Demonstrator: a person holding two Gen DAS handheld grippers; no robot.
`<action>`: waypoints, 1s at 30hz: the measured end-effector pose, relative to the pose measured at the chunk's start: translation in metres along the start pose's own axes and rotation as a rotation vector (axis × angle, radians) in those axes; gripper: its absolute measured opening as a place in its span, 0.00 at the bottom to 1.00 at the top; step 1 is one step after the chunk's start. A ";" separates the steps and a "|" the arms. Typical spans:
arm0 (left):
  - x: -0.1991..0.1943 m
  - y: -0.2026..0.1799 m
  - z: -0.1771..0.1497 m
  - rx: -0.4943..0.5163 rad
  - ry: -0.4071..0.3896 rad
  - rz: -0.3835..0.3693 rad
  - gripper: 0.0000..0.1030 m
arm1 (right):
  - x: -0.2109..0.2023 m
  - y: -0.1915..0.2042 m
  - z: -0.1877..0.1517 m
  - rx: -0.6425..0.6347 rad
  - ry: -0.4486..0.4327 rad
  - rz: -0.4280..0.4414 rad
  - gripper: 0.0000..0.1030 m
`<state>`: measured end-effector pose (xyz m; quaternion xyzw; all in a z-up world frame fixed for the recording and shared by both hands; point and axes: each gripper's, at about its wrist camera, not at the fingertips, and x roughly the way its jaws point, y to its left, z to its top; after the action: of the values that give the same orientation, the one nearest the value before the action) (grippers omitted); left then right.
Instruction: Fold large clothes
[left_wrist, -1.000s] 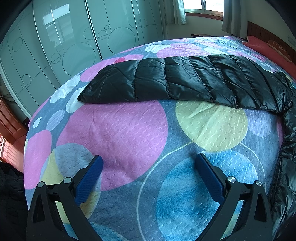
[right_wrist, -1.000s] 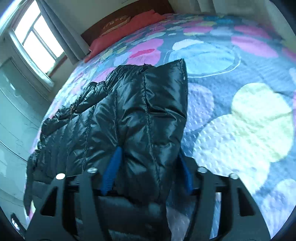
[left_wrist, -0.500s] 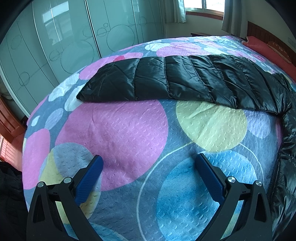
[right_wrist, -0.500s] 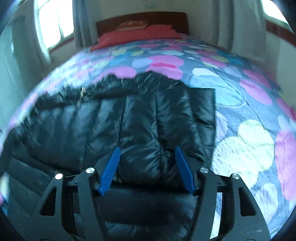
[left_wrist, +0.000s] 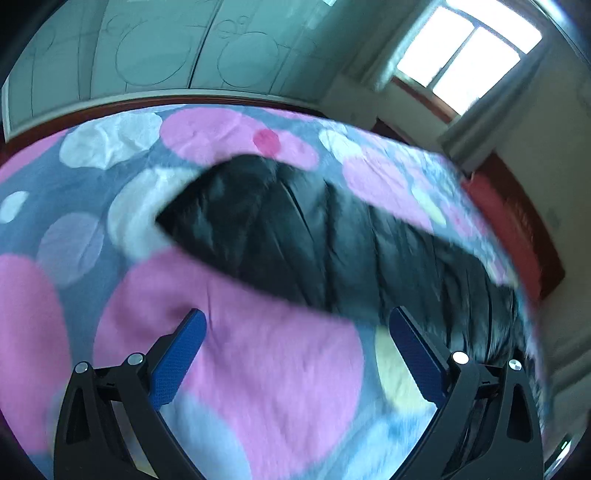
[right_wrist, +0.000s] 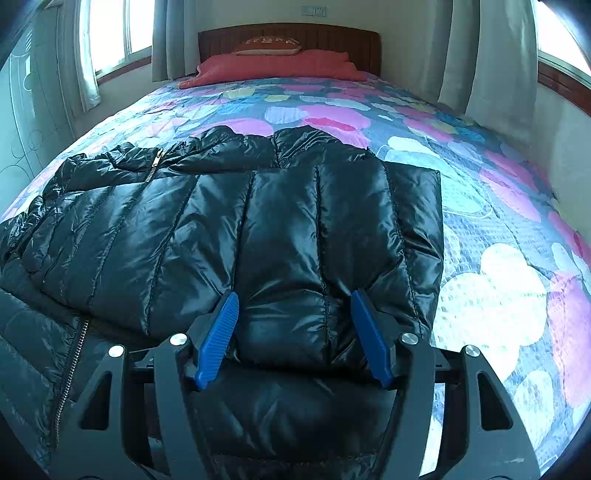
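A shiny black quilted puffer jacket (right_wrist: 229, 229) lies on the bed, with one sleeve folded across its body. My right gripper (right_wrist: 293, 332) is open just above that folded sleeve, its blue fingers (right_wrist: 218, 332) either side of the sleeve's end without pinching it. In the left wrist view the jacket's other sleeve (left_wrist: 295, 236) lies stretched out across the bedspread, blurred. My left gripper (left_wrist: 295, 354) is open and empty, over the pink circle of the bedspread, short of the sleeve.
The bed has a bedspread (right_wrist: 498, 258) with pink, blue, white and yellow circles. A red pillow (right_wrist: 280, 64) and wooden headboard (right_wrist: 288, 35) are at the far end. Curtained windows (left_wrist: 465, 55) and a pale green wardrobe (left_wrist: 147, 48) stand beyond the bed's edge.
My right gripper has laid the sleeve across the jacket body and opened off it. My left gripper has swung and tilted quickly toward the stretched sleeve; its view is now blurred.
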<state>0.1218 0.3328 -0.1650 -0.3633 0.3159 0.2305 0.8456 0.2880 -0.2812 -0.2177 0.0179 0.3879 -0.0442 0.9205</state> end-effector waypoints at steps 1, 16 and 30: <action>0.005 0.005 0.007 -0.030 -0.015 -0.027 0.96 | 0.000 0.000 0.000 0.001 -0.002 0.000 0.61; 0.009 0.043 0.033 -0.314 -0.130 -0.050 0.25 | -0.003 -0.001 -0.001 0.005 -0.023 0.002 0.63; -0.032 -0.100 0.022 0.153 -0.296 -0.042 0.08 | -0.004 -0.001 -0.001 0.018 -0.032 0.006 0.63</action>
<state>0.1699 0.2817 -0.0839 -0.2662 0.1968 0.2393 0.9128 0.2842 -0.2818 -0.2154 0.0268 0.3726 -0.0453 0.9265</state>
